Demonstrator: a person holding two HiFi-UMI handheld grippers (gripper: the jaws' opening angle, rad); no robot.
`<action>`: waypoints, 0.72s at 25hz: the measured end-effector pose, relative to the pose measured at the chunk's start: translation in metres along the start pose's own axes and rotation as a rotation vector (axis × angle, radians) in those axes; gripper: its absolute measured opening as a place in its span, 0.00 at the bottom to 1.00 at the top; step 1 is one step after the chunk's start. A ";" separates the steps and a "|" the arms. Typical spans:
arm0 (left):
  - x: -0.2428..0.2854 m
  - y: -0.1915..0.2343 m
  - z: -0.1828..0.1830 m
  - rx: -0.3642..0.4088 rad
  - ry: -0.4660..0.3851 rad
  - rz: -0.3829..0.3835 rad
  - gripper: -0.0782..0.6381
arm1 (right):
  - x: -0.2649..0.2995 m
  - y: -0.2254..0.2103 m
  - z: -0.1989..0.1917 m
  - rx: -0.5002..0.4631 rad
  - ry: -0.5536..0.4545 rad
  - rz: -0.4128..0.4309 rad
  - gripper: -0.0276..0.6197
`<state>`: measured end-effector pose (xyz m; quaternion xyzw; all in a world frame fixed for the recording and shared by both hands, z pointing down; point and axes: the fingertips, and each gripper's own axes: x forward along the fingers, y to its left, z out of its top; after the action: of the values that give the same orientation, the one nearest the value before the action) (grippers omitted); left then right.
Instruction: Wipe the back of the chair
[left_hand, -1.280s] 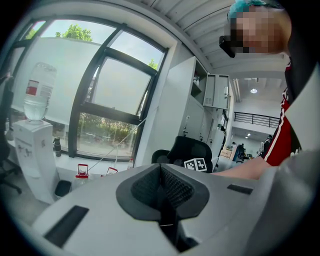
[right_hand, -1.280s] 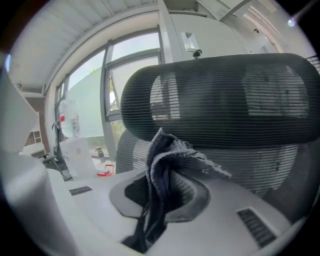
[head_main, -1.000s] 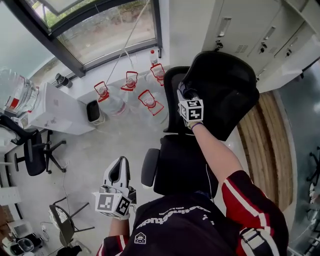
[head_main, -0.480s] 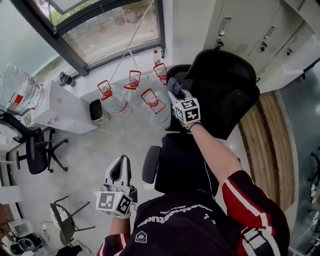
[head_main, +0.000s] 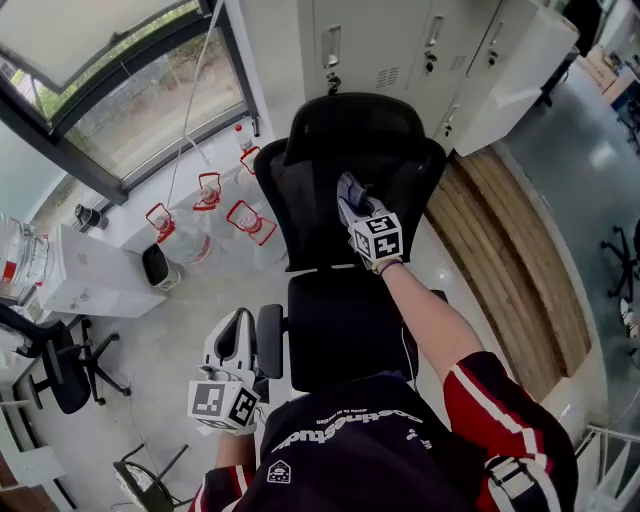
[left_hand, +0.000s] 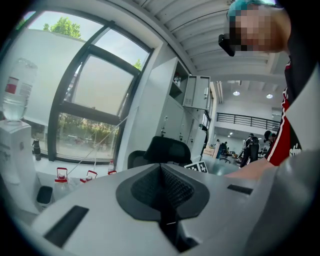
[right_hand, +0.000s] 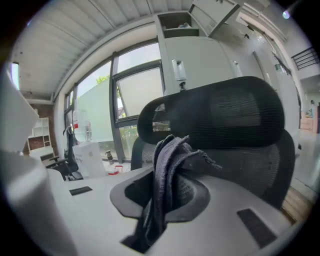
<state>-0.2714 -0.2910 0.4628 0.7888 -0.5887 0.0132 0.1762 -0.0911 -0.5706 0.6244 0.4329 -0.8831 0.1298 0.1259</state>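
A black mesh office chair (head_main: 355, 185) stands before me, its backrest (right_hand: 235, 160) and headrest (right_hand: 220, 117) filling the right gripper view. My right gripper (head_main: 350, 200) is shut on a dark grey cloth (right_hand: 167, 172) and is held against the front of the backrest's mesh, just below the headrest. The cloth (head_main: 347, 190) pokes out past the jaws. My left gripper (head_main: 235, 345) hangs low at the left beside the chair's armrest (head_main: 270, 340), shut with nothing in it. The chair (left_hand: 162, 150) shows small in the left gripper view.
Several water jugs with red handles (head_main: 215, 210) stand on the floor by the window. White lockers (head_main: 400, 45) rise behind the chair. A water dispenser (head_main: 85, 285) and another black chair (head_main: 55, 365) are at the left. A wooden strip (head_main: 510, 250) runs at the right.
The head view has swung so the chair faces me squarely. My right gripper has moved with the cloth from the backrest's left edge to its middle. The left gripper has stayed put.
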 end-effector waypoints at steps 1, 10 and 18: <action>0.005 -0.006 -0.002 0.000 0.004 -0.016 0.14 | -0.012 -0.016 -0.007 0.007 0.008 -0.029 0.15; 0.036 -0.047 -0.015 0.035 0.053 -0.113 0.14 | -0.104 -0.158 -0.075 0.079 0.080 -0.296 0.15; 0.056 -0.056 -0.034 0.064 0.121 -0.132 0.14 | -0.125 -0.231 -0.122 0.147 0.129 -0.424 0.15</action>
<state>-0.1952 -0.3193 0.4932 0.8290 -0.5228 0.0681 0.1867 0.1812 -0.5745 0.7247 0.6075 -0.7508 0.1917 0.1746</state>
